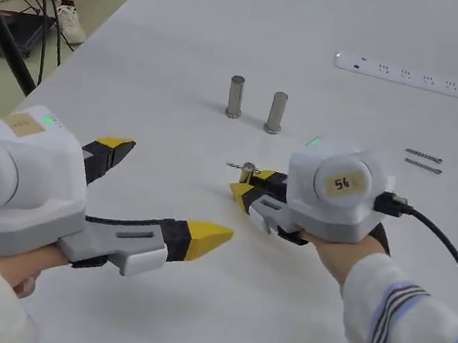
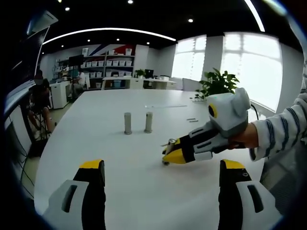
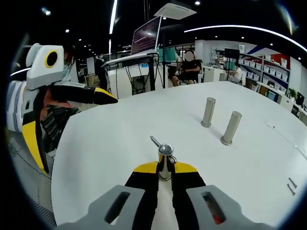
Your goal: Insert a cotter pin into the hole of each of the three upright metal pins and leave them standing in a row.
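Note:
My right gripper [image 1: 244, 183] is shut on an upright metal pin [image 3: 165, 160] that stands on the white table; a thin cotter pin [image 3: 154, 141] sticks out sideways through its top. Two more metal pins [image 1: 235, 97] [image 1: 276, 113] stand upright side by side farther back, seen also in the right gripper view [image 3: 208, 112] [image 3: 230, 128]. Two loose cotter pins [image 1: 422, 160] lie on the table at the right. My left gripper [image 1: 166, 194] is open at the near left, nothing between its yellow-tipped fingers, and appears in the right gripper view [image 3: 72, 120].
A white power strip [image 1: 414, 77] lies along the far right of the table [image 1: 184, 46]. The right gripper's black cable [image 1: 441, 241] trails off to the right. Beyond the far-left table edge are dark stand legs and a person's shoe [image 1: 67, 20].

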Demonstrator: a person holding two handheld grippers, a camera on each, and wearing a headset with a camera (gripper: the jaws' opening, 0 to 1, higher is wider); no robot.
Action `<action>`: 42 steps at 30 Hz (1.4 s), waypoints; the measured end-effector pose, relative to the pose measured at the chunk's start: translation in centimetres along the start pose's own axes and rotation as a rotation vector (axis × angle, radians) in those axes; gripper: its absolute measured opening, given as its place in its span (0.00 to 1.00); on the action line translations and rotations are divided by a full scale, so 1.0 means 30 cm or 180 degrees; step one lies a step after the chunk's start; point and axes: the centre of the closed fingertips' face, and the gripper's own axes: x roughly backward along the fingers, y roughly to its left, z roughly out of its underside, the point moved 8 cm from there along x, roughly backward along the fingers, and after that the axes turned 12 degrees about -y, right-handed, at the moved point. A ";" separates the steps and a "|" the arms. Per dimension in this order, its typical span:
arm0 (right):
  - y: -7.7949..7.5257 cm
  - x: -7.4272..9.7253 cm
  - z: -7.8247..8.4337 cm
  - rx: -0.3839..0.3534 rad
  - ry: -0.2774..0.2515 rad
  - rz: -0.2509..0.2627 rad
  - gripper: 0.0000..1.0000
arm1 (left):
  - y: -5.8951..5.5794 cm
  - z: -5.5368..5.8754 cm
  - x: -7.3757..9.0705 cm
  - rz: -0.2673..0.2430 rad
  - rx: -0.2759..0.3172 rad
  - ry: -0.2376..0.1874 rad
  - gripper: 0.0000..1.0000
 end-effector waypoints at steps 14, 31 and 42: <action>0.007 -0.015 0.001 -0.0035 -0.0080 -0.0080 0.04 | 0.004 0.010 -0.010 0.0005 0.0031 0.0036 0.99; 0.017 -0.008 0.006 -0.0105 -0.0112 -0.0001 0.05 | 0.006 0.024 -0.011 -0.0013 0.0093 0.0088 0.99; 0.032 -0.012 0.005 -0.0042 -0.0097 0.0150 0.05 | 0.007 0.024 -0.005 -0.0003 0.0095 0.0084 0.99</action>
